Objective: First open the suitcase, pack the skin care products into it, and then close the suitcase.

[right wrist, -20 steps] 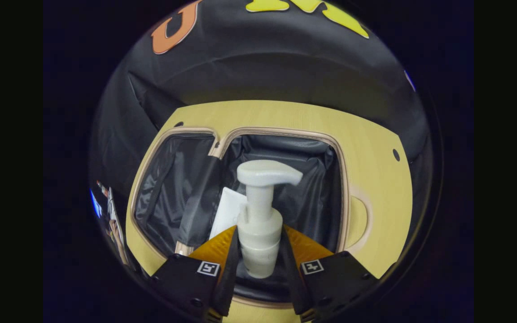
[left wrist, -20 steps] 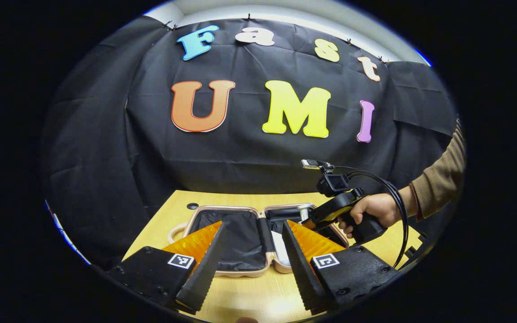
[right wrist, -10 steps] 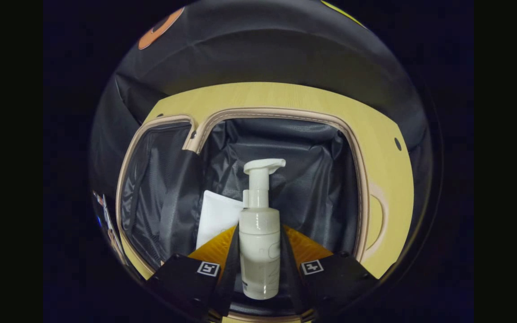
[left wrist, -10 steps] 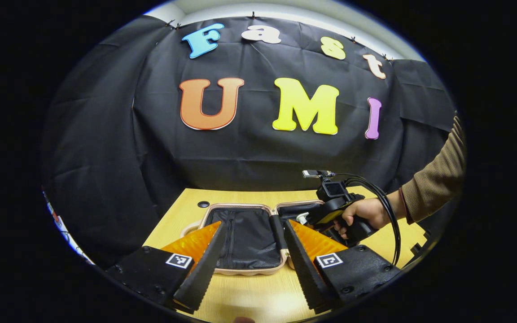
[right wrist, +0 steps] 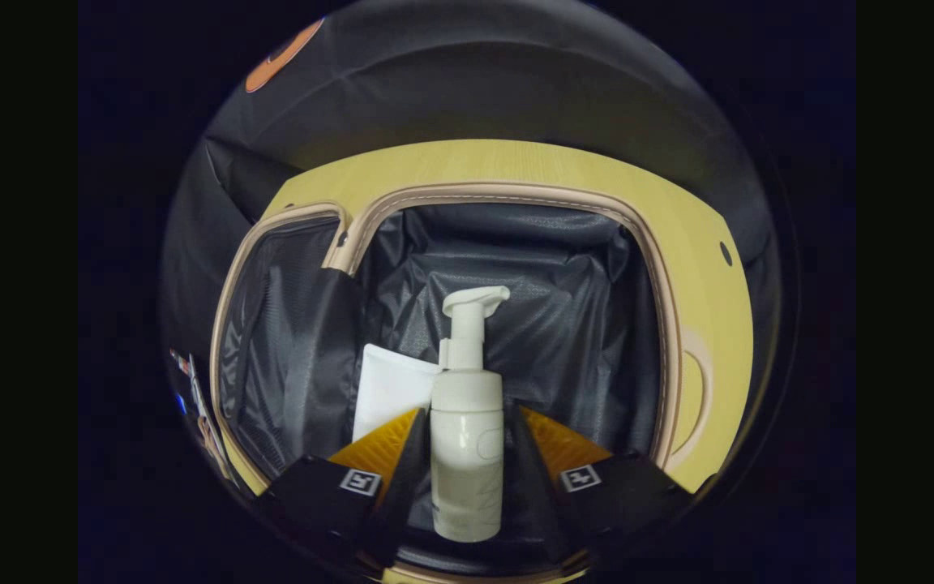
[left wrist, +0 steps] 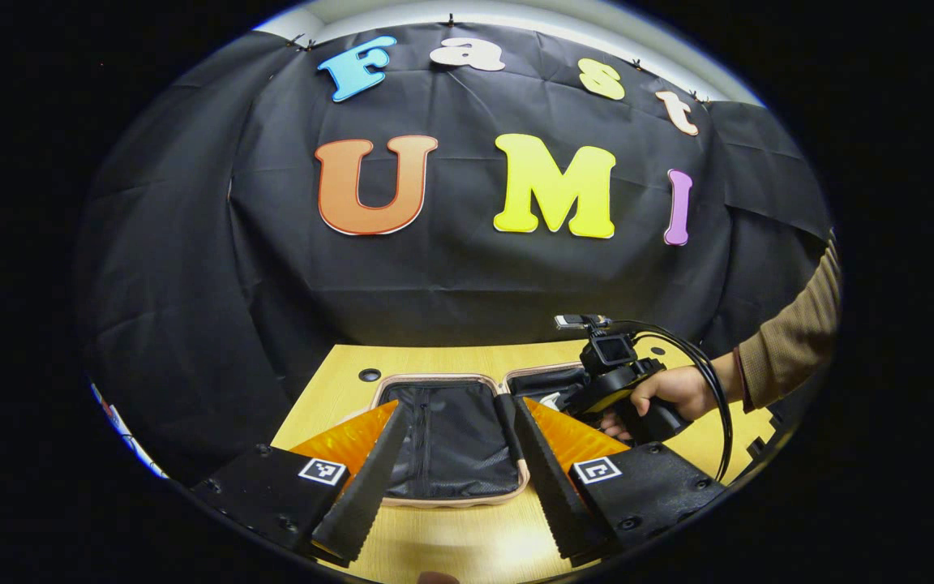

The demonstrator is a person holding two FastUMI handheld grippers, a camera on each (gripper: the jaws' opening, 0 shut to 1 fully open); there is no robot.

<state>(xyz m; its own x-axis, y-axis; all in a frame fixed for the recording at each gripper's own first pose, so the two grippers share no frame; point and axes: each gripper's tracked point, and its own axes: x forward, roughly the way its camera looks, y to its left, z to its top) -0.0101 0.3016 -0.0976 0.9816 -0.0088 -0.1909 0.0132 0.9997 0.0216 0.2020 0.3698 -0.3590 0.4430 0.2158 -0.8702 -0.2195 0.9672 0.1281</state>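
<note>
The beige suitcase (left wrist: 451,499) lies open on the wooden table (left wrist: 467,543), its black lining showing. In the right gripper view a white pump bottle (right wrist: 467,462) lies in the suitcase's (right wrist: 516,191) right half, beside a white tube (right wrist: 390,389). My right gripper (right wrist: 467,410) is open, its fingers on either side of the bottle with a small gap to each. My left gripper (left wrist: 459,404) stands open above the table at the suitcase's near edge, holding nothing. The left gripper view also shows the right gripper (left wrist: 589,397), held by a hand (left wrist: 678,389), reaching down into the right half.
The black cloth wall stands close behind the table. A cable hole (left wrist: 369,375) sits in the table behind the suitcase, another (right wrist: 726,253) at the far right. The suitcase handle (right wrist: 702,397) sticks out on its right side. A cable loops from the right gripper.
The right gripper lowered the pump bottle into the suitcase's right half, laid it flat and opened off it. The left gripper drifted slightly.
</note>
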